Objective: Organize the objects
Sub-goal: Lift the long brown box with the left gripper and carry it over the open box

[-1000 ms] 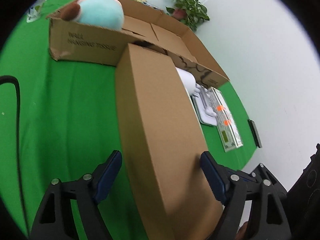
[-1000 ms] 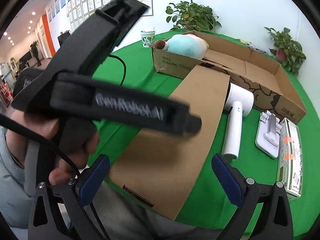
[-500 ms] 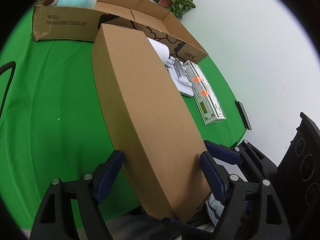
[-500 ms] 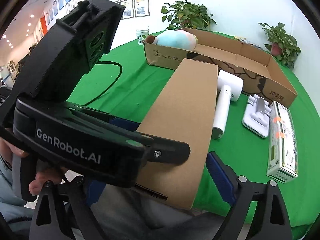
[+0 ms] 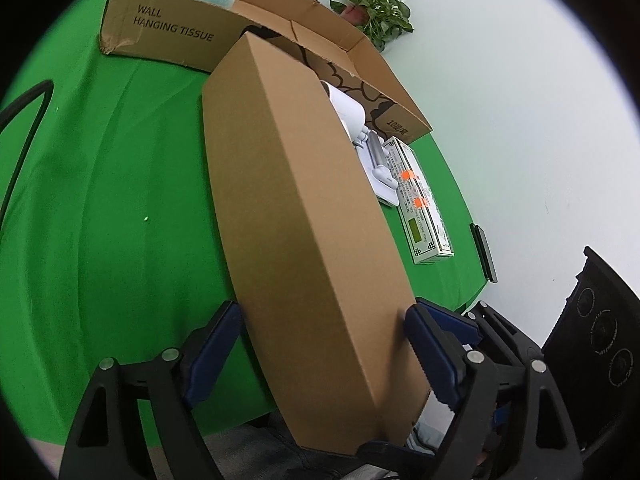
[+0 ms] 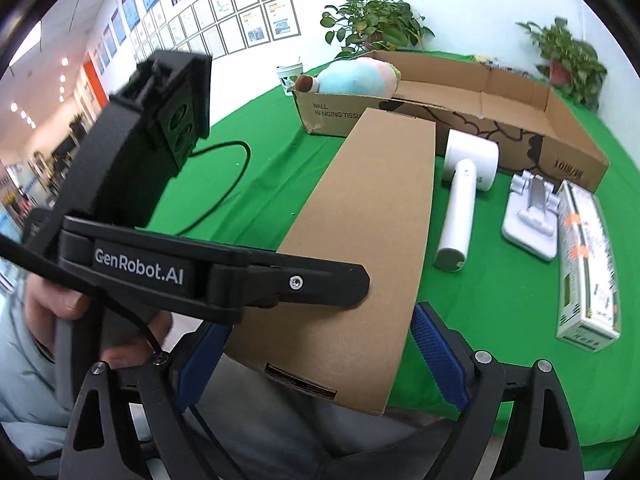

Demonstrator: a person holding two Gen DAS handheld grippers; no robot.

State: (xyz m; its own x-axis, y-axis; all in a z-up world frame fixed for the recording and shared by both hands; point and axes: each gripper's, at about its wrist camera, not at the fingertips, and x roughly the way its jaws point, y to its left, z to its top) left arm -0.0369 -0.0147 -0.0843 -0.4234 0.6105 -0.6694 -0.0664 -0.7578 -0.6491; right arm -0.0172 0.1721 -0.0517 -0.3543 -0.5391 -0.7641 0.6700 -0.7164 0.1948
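A long flat brown cardboard box [image 5: 304,216] lies lengthwise on the green table, its near end past the front edge. My left gripper [image 5: 324,344] is shut on the long box's near end, a blue pad on each side. It also shows in the right wrist view [image 6: 372,216], where the left gripper's black finger [image 6: 304,284] presses on its top. My right gripper [image 6: 316,356] is open, its pads either side of the box's near end without clear contact. A big open carton [image 6: 472,96] at the back holds a plush toy [image 6: 352,76].
A white hair dryer [image 6: 464,188], a white stand [image 6: 532,212] and a narrow printed box [image 6: 588,256] lie right of the long box. A black cable [image 6: 224,192] runs on the left. Potted plants [image 6: 372,28] stand behind. A black phone [image 5: 482,252] lies at the table's right edge.
The long box has been drawn toward the front edge with my left gripper on it. My right gripper has come in around its near end.
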